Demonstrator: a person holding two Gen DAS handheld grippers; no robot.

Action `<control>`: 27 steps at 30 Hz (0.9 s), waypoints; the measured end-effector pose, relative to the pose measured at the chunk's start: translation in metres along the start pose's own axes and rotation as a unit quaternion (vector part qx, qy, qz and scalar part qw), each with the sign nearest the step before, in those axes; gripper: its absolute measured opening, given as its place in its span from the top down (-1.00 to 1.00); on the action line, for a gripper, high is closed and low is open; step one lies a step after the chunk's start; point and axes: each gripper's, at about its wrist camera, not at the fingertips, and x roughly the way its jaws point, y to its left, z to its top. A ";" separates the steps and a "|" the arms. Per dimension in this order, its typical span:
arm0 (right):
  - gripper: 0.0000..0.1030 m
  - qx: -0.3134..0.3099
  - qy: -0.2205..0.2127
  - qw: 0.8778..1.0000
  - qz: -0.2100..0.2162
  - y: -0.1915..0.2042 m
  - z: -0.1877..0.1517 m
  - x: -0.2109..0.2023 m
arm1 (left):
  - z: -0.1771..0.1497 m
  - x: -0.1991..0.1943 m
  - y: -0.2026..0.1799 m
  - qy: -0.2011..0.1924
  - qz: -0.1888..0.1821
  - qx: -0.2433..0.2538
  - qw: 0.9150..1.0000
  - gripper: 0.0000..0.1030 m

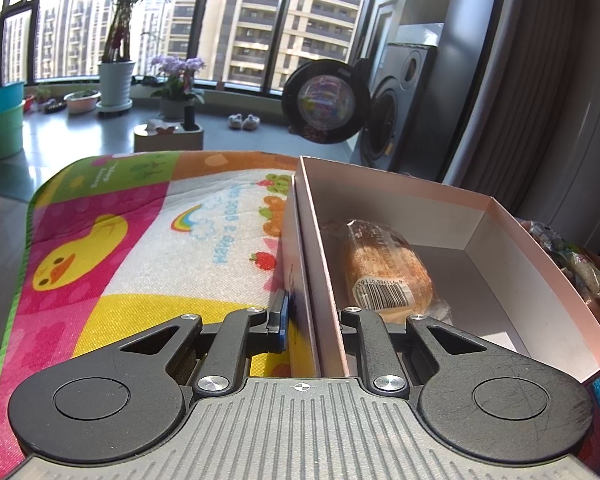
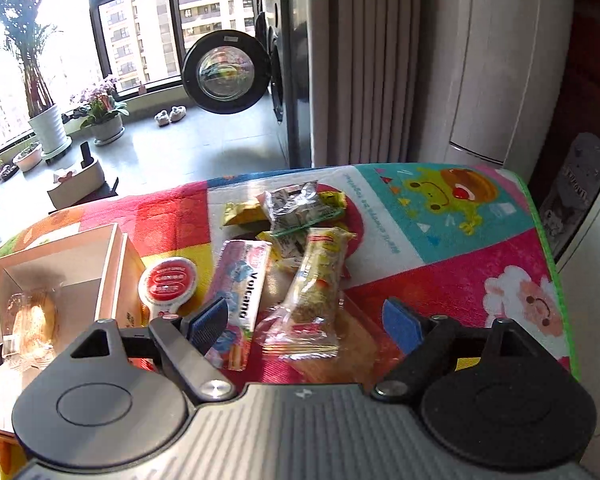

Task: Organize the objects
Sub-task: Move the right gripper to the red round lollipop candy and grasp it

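A pink cardboard box [image 1: 416,206] lies on the colourful mat [image 1: 140,248] with a wrapped bread loaf [image 1: 384,264] inside. My left gripper [image 1: 312,320] is shut on the box's left wall, one pad outside it and the other finger inside. In the right wrist view the box [image 2: 112,276] and the loaf [image 2: 32,324] are at the left. My right gripper [image 2: 304,324] hovers open over a clear packet of yellow-brown snack [image 2: 320,280], which lies between its fingers untouched. A pink "Volcano" packet [image 2: 242,280] lies just left of it.
A round red-and-white tub [image 2: 168,284] sits beside the box. Several more snack packets [image 2: 296,208] are heaped further back on the mat [image 2: 460,264]. The mat's green edge [image 2: 556,280] runs at the right. Beyond are curtains, a washing machine with an open door [image 2: 224,72] and potted plants.
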 end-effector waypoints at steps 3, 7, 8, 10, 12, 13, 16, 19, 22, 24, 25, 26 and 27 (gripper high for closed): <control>-0.43 0.003 0.030 0.998 0.053 0.022 0.010 0.025 | 0.000 0.000 0.000 0.000 0.000 -0.001 1.000 0.66; -0.03 0.030 0.058 0.995 0.076 0.035 0.025 0.063 | 0.000 0.000 0.000 0.000 0.000 0.000 1.000 0.66; -0.03 0.046 0.059 0.994 0.079 0.035 0.030 0.075 | 0.000 0.000 0.000 0.000 0.000 0.000 1.000 0.66; -0.03 0.077 0.058 0.992 0.083 0.032 0.039 0.094 | 0.000 0.000 0.000 0.000 0.000 0.000 1.000 0.66; -0.04 0.085 0.049 0.991 0.094 0.034 0.047 0.107 | 0.000 0.000 0.000 0.000 0.000 0.000 1.000 0.66; -0.04 0.082 0.052 0.990 0.098 0.037 0.051 0.114 | 0.000 0.000 0.000 0.000 0.000 0.000 1.000 0.66; 0.04 0.058 0.074 0.991 0.097 0.050 0.055 0.133 | 0.000 0.000 0.000 0.000 0.000 0.000 1.000 0.66; 0.28 0.014 0.088 0.992 0.085 0.061 0.048 0.137 | 0.000 0.000 0.001 0.000 -0.001 -0.001 1.000 0.66; 0.34 -0.023 0.098 0.990 0.101 0.063 0.037 0.127 | -0.001 0.000 0.000 0.000 0.000 0.000 1.000 0.66; 0.37 -0.034 0.110 0.986 0.119 0.056 0.028 0.114 | -0.001 0.000 0.000 0.000 -0.001 -0.001 1.000 0.66; 0.38 -0.039 0.116 0.984 0.126 0.054 0.024 0.108 | -0.001 0.000 0.000 0.000 -0.001 -0.001 1.000 0.66; 0.38 -0.048 0.122 0.982 0.135 0.049 0.016 0.098 | -0.001 0.001 0.000 0.000 -0.001 -0.001 1.000 0.66; 0.38 -0.058 0.125 0.980 0.141 0.046 0.009 0.090 | -0.001 0.001 0.000 0.000 -0.001 -0.001 1.000 0.66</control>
